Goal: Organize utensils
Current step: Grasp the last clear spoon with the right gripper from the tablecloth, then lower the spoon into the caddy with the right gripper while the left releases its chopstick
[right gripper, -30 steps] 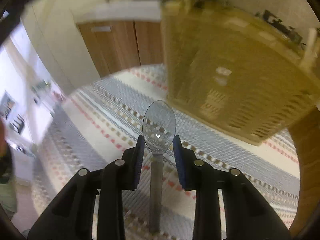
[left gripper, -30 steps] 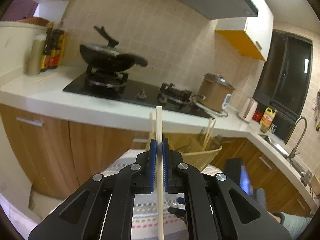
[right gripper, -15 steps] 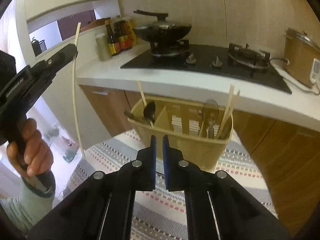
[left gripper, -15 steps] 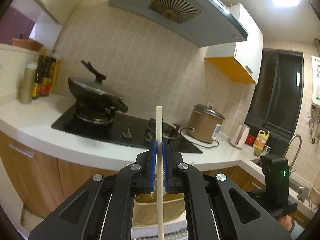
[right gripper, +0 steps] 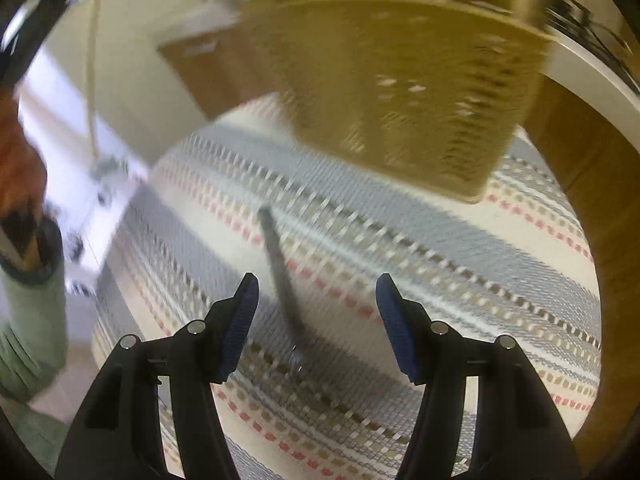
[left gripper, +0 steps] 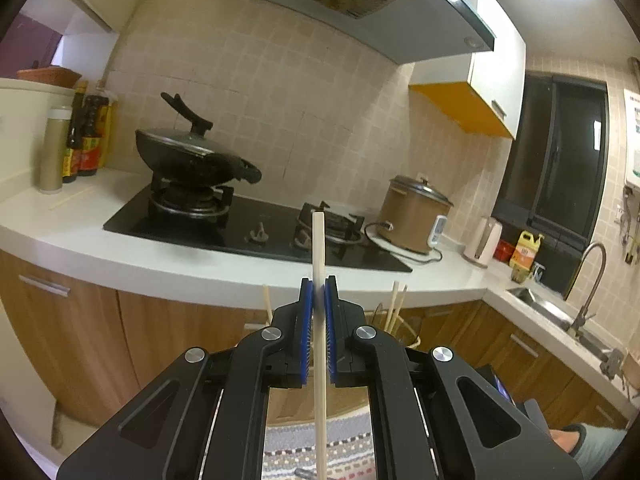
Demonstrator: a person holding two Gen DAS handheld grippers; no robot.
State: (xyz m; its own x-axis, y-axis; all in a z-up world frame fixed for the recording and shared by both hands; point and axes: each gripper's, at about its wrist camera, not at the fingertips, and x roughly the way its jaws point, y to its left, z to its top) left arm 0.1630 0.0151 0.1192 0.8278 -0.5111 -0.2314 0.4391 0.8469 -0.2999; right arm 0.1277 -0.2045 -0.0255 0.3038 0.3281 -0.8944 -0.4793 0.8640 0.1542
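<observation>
My left gripper (left gripper: 319, 292) is shut on a pale wooden chopstick (left gripper: 318, 248) and holds it upright, raised in front of the stove. Below it only the rim of the woven utensil basket (left gripper: 410, 330) shows, with chopsticks (left gripper: 396, 304) standing in it. My right gripper (right gripper: 316, 300) is open and empty, pointing down at the striped cloth (right gripper: 400, 264). A grey metal utensil (right gripper: 282, 276) lies on the cloth between its fingers, blurred. The tan basket (right gripper: 400, 80) stands just beyond it.
A wok (left gripper: 192, 156) sits on the black hob, a brown rice cooker (left gripper: 414, 216) to its right. Sauce bottles (left gripper: 86, 140) stand at the left, a sink and tap (left gripper: 588, 280) at the right. Wooden cabinets (left gripper: 80, 340) run under the white counter. The other hand's sleeve (right gripper: 32, 320) is at left.
My right gripper was shut on a spoon, then empty and shut facing the basket; now it is open, tipped down over a utensil on the cloth. My left gripper has tilted slightly downward with the chopstick.
</observation>
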